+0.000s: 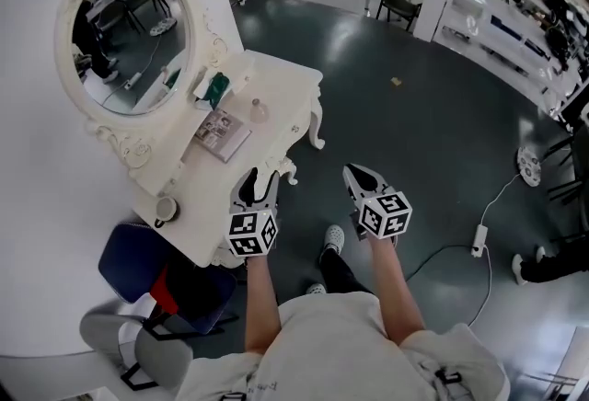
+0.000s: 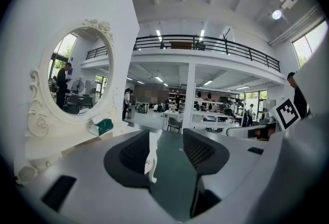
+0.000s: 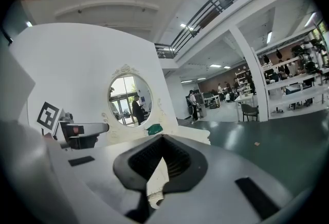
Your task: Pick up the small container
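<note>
Small container [image 1: 166, 206] (a round white pot, cup-like) stands on the near end of the white vanity table [image 1: 285, 86], close to the front edge. It lies at about 9 o'clock from the left gripper [image 1: 258, 178], near it but not touching. Farther along the tabletop, toward 12 o'clock, lie a printed booklet [image 1: 221, 134], a small pale bottle [image 1: 259, 109] and a green object [image 1: 216, 88], which rests against the base of the oval mirror [image 1: 129, 36] in its ornate white frame.

The left gripper hovers just off the table's front edge with its jaws spread wide. In the left gripper view only the dark green floor and a carved table leg [image 2: 150, 162] show through the gap, so nothing is held.

The right gripper [image 1: 361, 174] hangs over the floor at 3 o'clock from the left one, well apart from the table. Its jaws are drawn together at the tips (only a thin wedge of gap shows lower down), and they grip nothing.

At 7 o'clock from the container, under the table's near end, stands a blue chair [image 1: 138, 261] with something red on it. A white cable [image 1: 479, 238] trails across the floor at 4 o'clock from the right gripper. The person's pale shoe [image 1: 333, 235] shows between the two forearms.
</note>
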